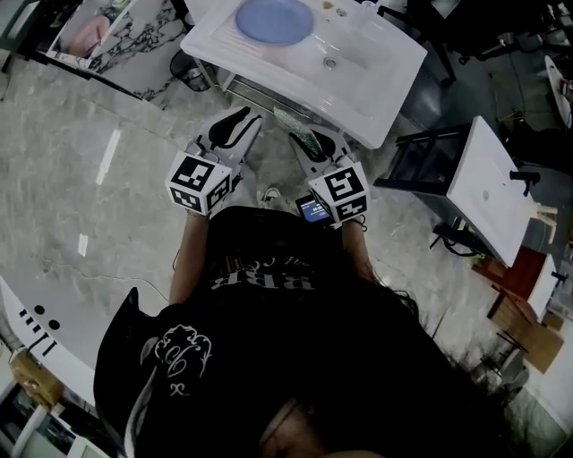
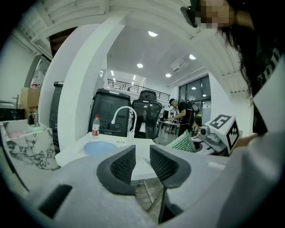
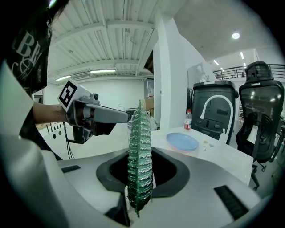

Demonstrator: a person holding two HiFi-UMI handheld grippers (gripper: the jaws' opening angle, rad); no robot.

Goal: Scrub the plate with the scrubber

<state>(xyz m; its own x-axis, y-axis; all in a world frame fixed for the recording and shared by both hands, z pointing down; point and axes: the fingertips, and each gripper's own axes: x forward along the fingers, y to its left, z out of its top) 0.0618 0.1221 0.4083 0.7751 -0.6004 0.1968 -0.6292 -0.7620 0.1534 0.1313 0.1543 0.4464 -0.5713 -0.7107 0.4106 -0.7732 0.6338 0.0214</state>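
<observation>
At the top of the head view, the blue plate (image 1: 274,20) lay flat on the white sink counter (image 1: 380,85), beside the drain, with neither tool touching it. At lower center, both tools hung short of the counter edge. The right gripper (image 3: 140,171) was clamped on the green mesh scrubber (image 3: 140,133), which stood upright and edge-on, likely ready for wiping. The left gripper (image 2: 142,162) had its jaws narrowly apart with nothing between them, probably kept free to steady the plate.

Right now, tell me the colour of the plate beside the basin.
Pale blue, with no pattern. The plate shows best in the head view.
</observation>
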